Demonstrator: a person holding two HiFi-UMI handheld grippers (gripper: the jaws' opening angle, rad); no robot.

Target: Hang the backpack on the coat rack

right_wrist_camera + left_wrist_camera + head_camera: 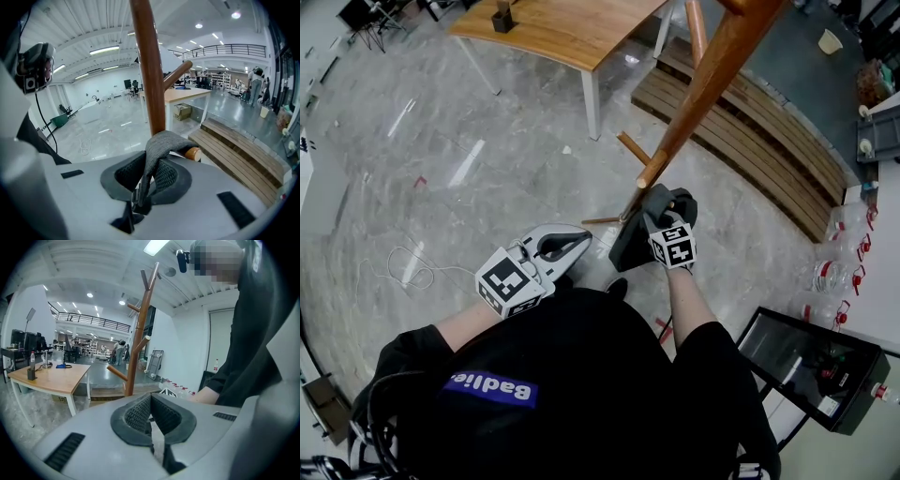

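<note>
While right claw (149, 180) clamps backpack strap (161, 143) over peg tip (192, 153), left claw (151, 416) sits closed.

We are seeing bright, even light from ceiling strip lamps (105, 49) at eleven o'clock in the right gripper view. Glare is streaking the polished floor (469, 164) at ten o'clock in the head view. Both gripper views are bending hard toward dark rims, and shadows are falling soft.

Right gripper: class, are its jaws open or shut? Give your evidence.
Shut on the grey strap: the right gripper pinches it between its pads, its top draped over a wooden peg.
</note>
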